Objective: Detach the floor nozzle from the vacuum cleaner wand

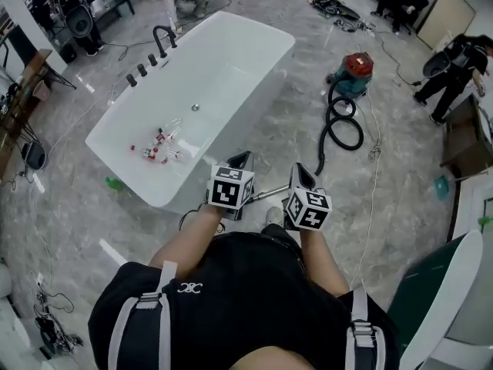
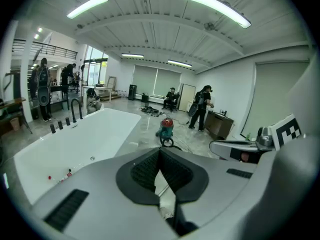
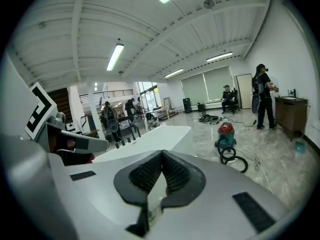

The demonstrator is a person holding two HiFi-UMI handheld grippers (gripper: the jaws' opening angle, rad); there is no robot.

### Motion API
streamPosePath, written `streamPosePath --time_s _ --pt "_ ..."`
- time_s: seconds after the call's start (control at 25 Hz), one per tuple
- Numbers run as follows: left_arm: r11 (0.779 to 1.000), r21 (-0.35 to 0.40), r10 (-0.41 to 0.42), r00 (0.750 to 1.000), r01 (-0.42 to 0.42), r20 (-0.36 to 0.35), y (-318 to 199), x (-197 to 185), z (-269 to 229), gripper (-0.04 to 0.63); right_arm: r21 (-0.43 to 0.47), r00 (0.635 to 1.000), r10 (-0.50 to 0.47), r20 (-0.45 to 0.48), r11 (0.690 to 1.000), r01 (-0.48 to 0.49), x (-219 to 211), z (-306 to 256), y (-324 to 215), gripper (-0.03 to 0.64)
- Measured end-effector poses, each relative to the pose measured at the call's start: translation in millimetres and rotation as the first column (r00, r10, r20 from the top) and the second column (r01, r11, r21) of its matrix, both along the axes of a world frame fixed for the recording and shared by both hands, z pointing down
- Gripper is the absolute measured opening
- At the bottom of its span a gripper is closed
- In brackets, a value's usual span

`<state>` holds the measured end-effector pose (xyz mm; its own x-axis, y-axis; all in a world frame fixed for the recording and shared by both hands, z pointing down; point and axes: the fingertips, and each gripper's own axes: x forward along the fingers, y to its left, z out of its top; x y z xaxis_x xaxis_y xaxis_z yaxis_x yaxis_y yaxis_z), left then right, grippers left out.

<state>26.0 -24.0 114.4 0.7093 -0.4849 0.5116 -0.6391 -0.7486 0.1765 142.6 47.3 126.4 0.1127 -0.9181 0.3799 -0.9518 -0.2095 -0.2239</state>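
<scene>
The vacuum cleaner point(image 1: 354, 71) has a red top and a teal body and stands on the floor past the bathtub; it also shows as vacuum cleaner point(image 2: 166, 127) and vacuum cleaner point(image 3: 225, 134). Its black hose point(image 1: 342, 126) coils toward me. A short silver length of the wand point(image 1: 269, 193) shows on the floor between my hands; the nozzle end is hidden under my grippers. My left gripper point(image 1: 242, 159) and right gripper point(image 1: 301, 171) hang side by side before my body, both shut on nothing. The left gripper point(image 2: 160, 152) and the right gripper point(image 3: 162, 154) have their pads pressed together.
A long white bathtub point(image 1: 231, 33) lies ahead on the left, with black taps point(image 1: 162, 40) on its rim and small red and white items point(image 1: 158, 146) inside. Cables point(image 1: 336, 8) trail across the marble floor. People stand and sit at the room's edges.
</scene>
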Motion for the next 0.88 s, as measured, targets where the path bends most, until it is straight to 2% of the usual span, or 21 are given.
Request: streamPosePath --time_s 0.24,0.32,0.4,0.52,0.64,0.72,0.88 --pt "0.992 0.003 -0.13 0.991 0.13 -0.009 -48 61 -10 0.005 -0.004 0.992 -0.128 -0.005 0.992 0.128 71 -12 -64 0.004" --pt "0.984 -0.007 -0.177 0.984 0.177 -0.003 -57 71 -7 0.005 -0.02 0.984 -0.173 0.034 0.985 0.174 85 -7 -81 0.003" --pt "0.974 -0.018 -0.226 0.974 0.226 0.004 -68 77 -2 0.005 -0.031 0.969 -0.222 0.111 0.974 0.226 94 1 -99 0.003" --pt "0.95 -0.041 -0.31 0.951 0.311 0.017 -75 70 12 0.005 -0.068 0.94 -0.284 0.186 0.951 0.301 98 21 -120 0.003" --pt "0.913 -0.095 -0.396 0.918 0.397 0.033 -76 50 31 0.005 -0.115 0.917 -0.357 0.178 0.918 0.379 87 38 -132 0.003" --pt "0.895 -0.129 -0.426 0.904 0.427 0.041 -77 41 43 0.005 -0.138 0.905 -0.396 0.152 0.899 0.417 78 48 -138 0.003" --pt "0.878 -0.178 -0.439 0.895 0.445 0.075 -74 34 67 0.005 -0.184 0.891 -0.428 0.152 0.873 0.451 68 69 -143 0.003"
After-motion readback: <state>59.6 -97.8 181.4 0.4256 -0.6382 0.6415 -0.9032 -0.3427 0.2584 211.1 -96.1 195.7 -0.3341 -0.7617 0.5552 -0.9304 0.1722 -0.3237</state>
